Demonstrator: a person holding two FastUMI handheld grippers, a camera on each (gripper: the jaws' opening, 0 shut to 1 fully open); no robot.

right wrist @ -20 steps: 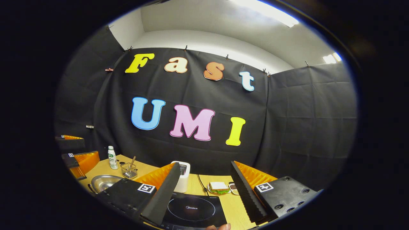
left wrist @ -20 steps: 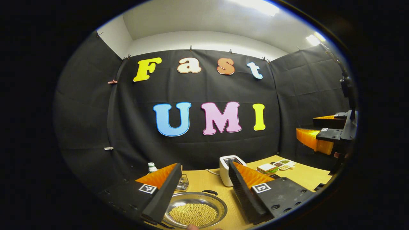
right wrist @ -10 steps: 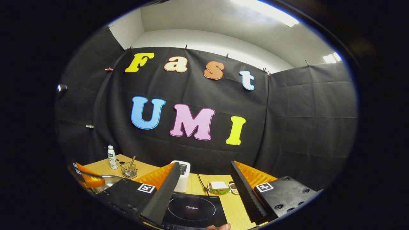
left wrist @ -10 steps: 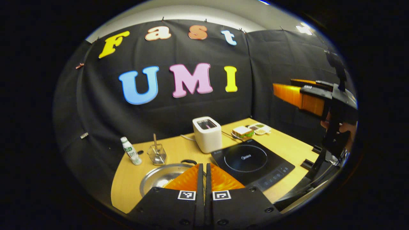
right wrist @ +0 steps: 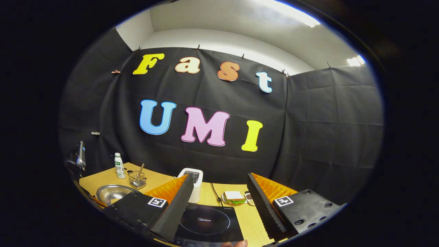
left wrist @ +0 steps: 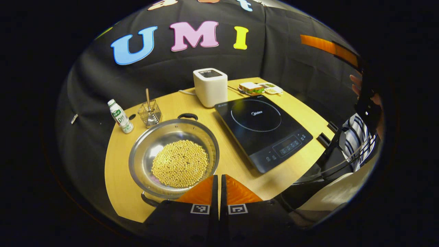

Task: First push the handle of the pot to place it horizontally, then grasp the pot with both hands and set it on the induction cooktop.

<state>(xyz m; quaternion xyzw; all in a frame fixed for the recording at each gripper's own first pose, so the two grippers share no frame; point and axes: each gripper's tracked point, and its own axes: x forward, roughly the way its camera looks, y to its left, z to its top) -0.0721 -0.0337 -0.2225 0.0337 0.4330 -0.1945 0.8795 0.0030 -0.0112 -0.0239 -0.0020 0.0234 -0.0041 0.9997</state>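
A shallow steel pot [left wrist: 175,156] holding yellow beans sits on the wooden table [left wrist: 116,178], left of the black induction cooktop [left wrist: 262,130]. One black pot handle [left wrist: 187,116] points to the far side, the other [left wrist: 149,200] to the near side. My left gripper [left wrist: 218,178] is shut with nothing in it, above the pot's near right rim. My right gripper [right wrist: 219,192] stands open and empty above the cooktop [right wrist: 205,224]; the pot [right wrist: 113,193] lies far to its left. The right gripper [left wrist: 329,48] also appears high at the right of the left gripper view.
A white toaster [left wrist: 210,86] stands behind the cooktop. A small bottle [left wrist: 120,116] and a wire holder with a utensil [left wrist: 150,112] stand behind the pot. A sandwich and small dishes [left wrist: 259,88] sit at the far corner. A person's striped sleeve [left wrist: 356,132] is at the right.
My left gripper went from open to shut, then rose and tilted down over the table. The right gripper has barely moved.
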